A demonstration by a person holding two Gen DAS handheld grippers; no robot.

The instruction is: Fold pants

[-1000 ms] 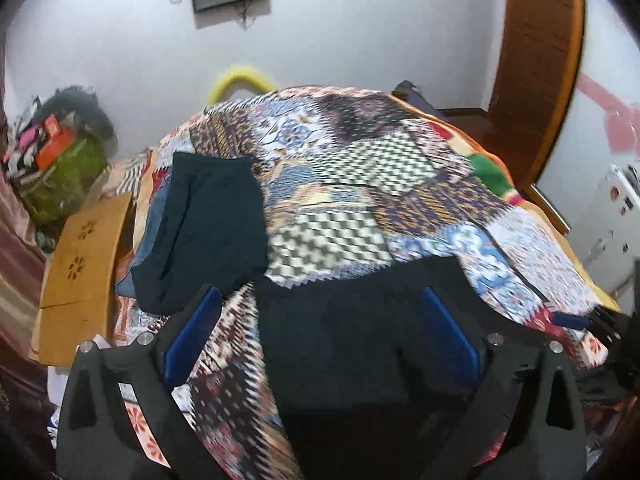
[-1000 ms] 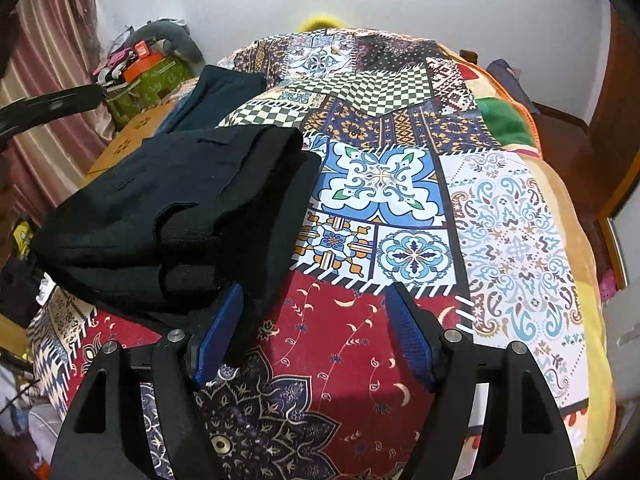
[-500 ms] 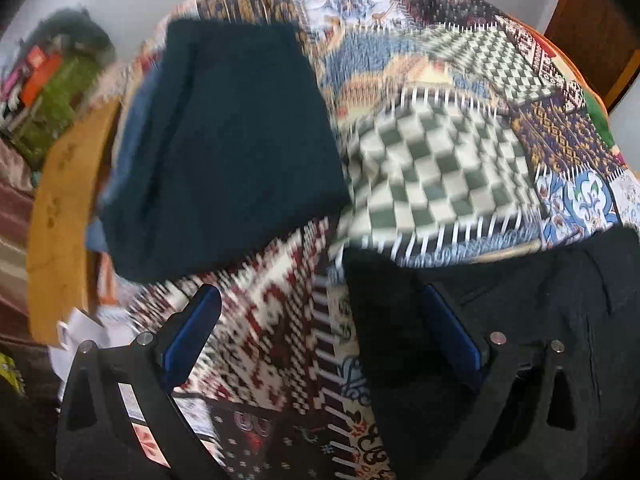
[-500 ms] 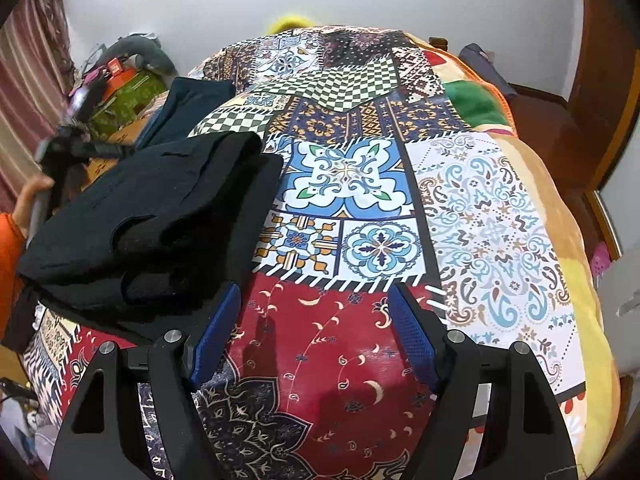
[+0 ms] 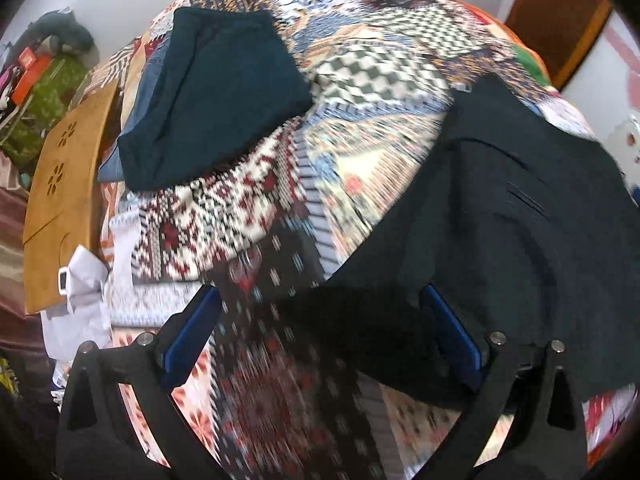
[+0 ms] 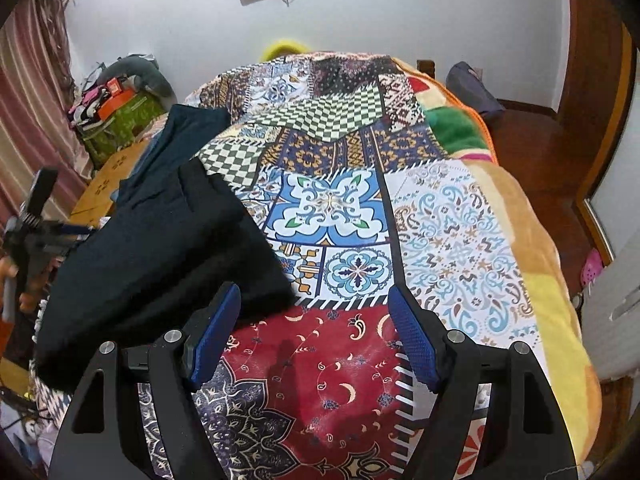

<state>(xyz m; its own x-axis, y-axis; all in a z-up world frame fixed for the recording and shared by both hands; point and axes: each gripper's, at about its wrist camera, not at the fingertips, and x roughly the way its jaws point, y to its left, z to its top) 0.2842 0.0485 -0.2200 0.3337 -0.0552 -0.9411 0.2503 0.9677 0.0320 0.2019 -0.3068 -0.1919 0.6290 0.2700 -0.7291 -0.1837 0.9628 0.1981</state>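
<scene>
Folded black pants lie on the patchwork bedspread, at the right of the left wrist view and at the left of the right wrist view. My left gripper is open and empty; its right finger sits over the pants' near corner. My right gripper is open and empty above the red patch, just right of the pants' edge. The left gripper also shows at the far left of the right wrist view.
A second folded dark teal garment lies farther back on the bed. A wooden board and white papers sit beside the bed's left edge. Cluttered bags stand by the wall. A wooden door is at the right.
The left gripper has swung left and low over the bed, so the pants now lie to its right. The right gripper has pulled back and tilted up from the pants' edge.
</scene>
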